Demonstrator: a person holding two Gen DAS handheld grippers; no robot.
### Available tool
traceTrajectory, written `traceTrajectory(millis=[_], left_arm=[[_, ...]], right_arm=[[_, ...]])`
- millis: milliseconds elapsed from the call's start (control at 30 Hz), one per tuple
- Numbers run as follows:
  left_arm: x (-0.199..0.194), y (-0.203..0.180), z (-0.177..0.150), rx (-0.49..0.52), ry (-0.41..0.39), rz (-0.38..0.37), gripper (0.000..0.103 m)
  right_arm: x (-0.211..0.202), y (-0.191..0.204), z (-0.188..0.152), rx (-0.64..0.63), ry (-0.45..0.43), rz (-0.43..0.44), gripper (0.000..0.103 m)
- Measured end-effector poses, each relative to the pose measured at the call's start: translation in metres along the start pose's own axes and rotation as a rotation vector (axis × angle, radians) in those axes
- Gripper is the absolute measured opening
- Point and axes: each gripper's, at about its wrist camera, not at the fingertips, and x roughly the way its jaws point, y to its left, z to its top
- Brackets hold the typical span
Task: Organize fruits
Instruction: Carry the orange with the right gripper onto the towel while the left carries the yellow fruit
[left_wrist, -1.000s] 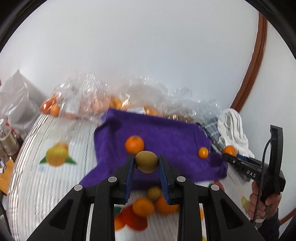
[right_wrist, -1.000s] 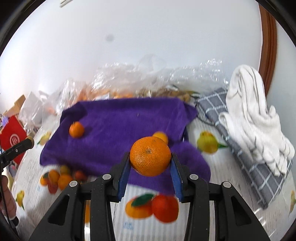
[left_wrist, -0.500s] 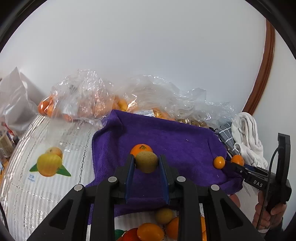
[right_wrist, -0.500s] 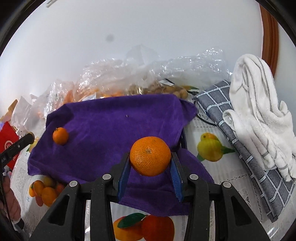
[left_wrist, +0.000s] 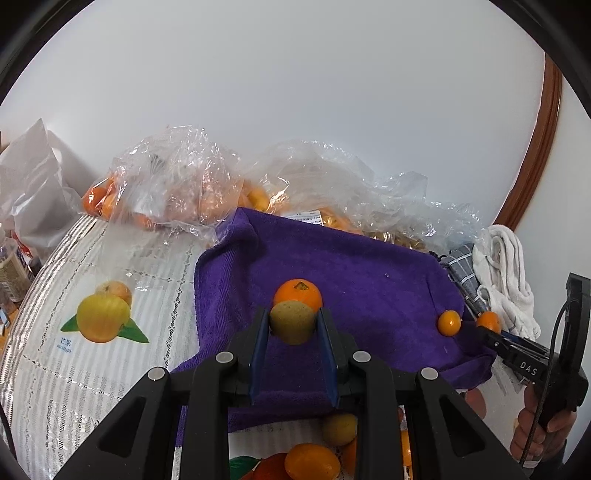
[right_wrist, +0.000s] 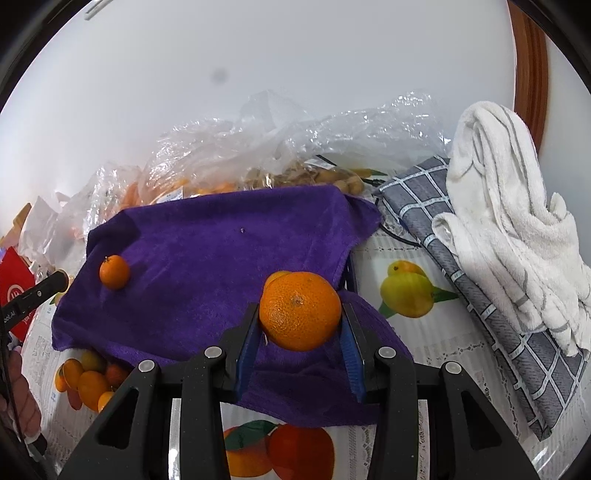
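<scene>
The left gripper (left_wrist: 291, 325) is clamped on a small yellow-green fruit (left_wrist: 291, 322), its blue pads pressed to both sides and as near together as they go. It hangs over the near part of the purple towel (left_wrist: 369, 280), just in front of a tangerine (left_wrist: 298, 293) lying there. The right gripper (right_wrist: 300, 325) is closed partway on a large orange (right_wrist: 300, 311), held above the towel's right near corner, with another small orange fruit (right_wrist: 276, 276) peeking out close behind it.

Both fruits are round and held only by their sides, so a slackening squeeze or a jolt could let one slip and roll. The towel lies rumpled, and a fruit set on a slope near its near edge could roll off onto the tablecloth (left_wrist: 55, 369). Lowering the green fruit straight down risks nudging the tangerine behind it; the same goes for the orange and its hidden neighbour. The two grippers work close together over the right near corner and could knock each other.

Both tools slope downward toward the towel, each held from behind; in the left view a hand (left_wrist: 543, 421) grips the right tool's handle at the right edge.
</scene>
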Motion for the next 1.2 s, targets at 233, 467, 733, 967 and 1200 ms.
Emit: traceTrajectory(millis=[233, 467, 733, 967, 1200], left_arm=[[0.009, -0.004, -0.003, 0.030, 0.050, 0.056, 0.025], [0.015, -0.002, -0.005, 0.024, 0.062, 0.081, 0.025], [0.017, -0.006, -0.009, 0.050, 0.070, 0.096, 0.025], [0.020, -0.007, -0.010, 0.055, 0.079, 0.103, 0.025], [0.021, -0.008, -0.010, 0.061, 0.084, 0.112, 0.025]], right_arm=[[0.008, 0.001, -0.004, -0.006, 0.032, -0.002, 0.041], [0.012, 0.008, -0.009, -0.035, 0.048, -0.007, 0.041], [0.010, 0.006, -0.009, -0.027, 0.048, 0.004, 0.042], [0.010, 0.011, -0.010, -0.050, 0.046, -0.022, 0.042], [0.013, 0.018, -0.012, -0.092, 0.037, -0.067, 0.042]])
